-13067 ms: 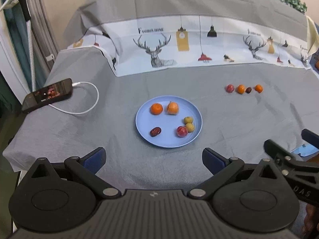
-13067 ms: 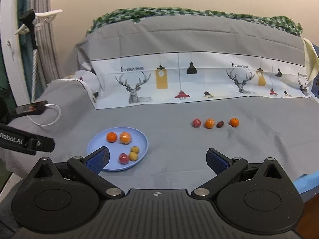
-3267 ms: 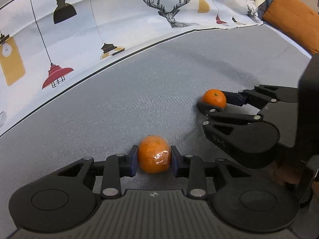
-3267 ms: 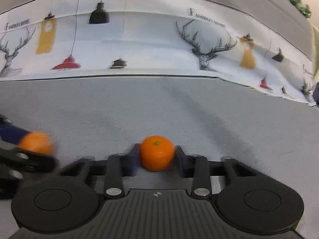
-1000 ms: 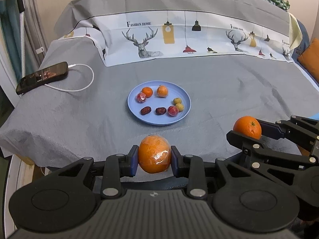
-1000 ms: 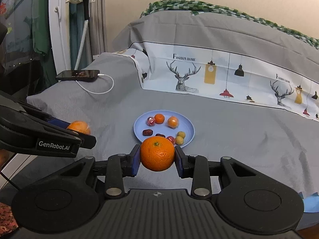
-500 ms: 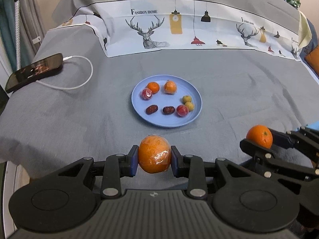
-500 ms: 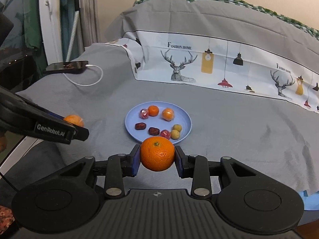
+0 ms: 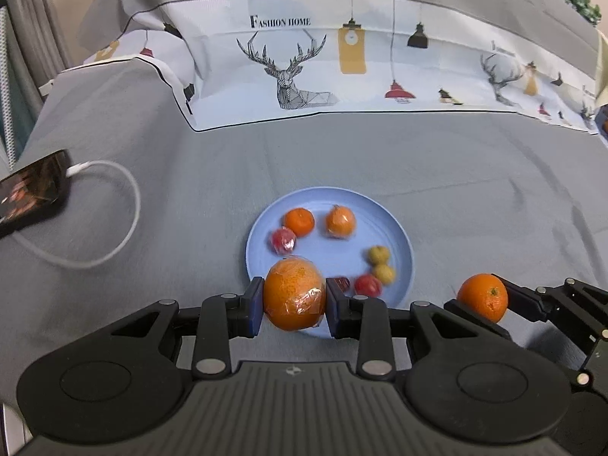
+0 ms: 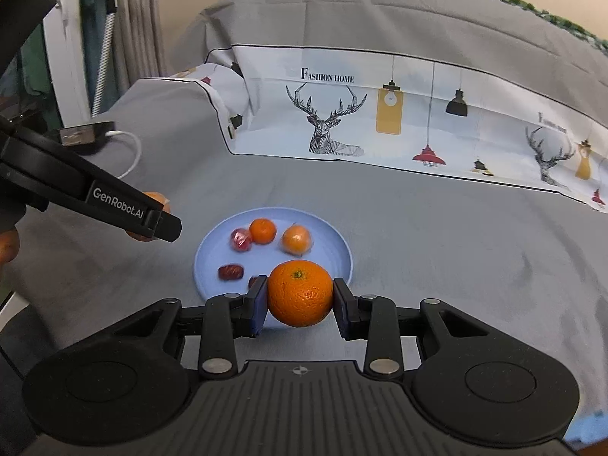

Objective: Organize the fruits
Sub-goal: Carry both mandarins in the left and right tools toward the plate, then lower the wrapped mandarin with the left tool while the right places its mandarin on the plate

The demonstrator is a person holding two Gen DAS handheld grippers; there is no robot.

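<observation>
Since half a second ago, both hand-held grippers have advanced toward the blue plate (image 9: 404,235), which now sits larger and lower in both wrist views.

Task status: the plate already carries seven small fruits, as counted in the left wrist view: two small oranges, two red fruits, two yellow-green fruits and one dark date, partly hidden. No loose fruit shows on the grey bed cover (image 9: 456,167). The two carried oranges are judged to be the last items, and placing both is judged to be the remaining work.

Left hand-held gripper (image 9: 294,306): clamped on the wrapped orange (image 9: 294,292), whose film wrinkles near its lower side. It points forward and down at the near rim of the plate; the orange overlaps that rim in its own view, but its height above the plate cannot be told.

Right hand-held gripper (image 10: 300,298): clamped on the bare orange (image 10: 300,292), stem end up. It approaches from the plate's right side, level with the left unit and just beside it.

A phone (image 9: 32,193) with its white cable (image 9: 114,228) lies well apart at the left.
</observation>
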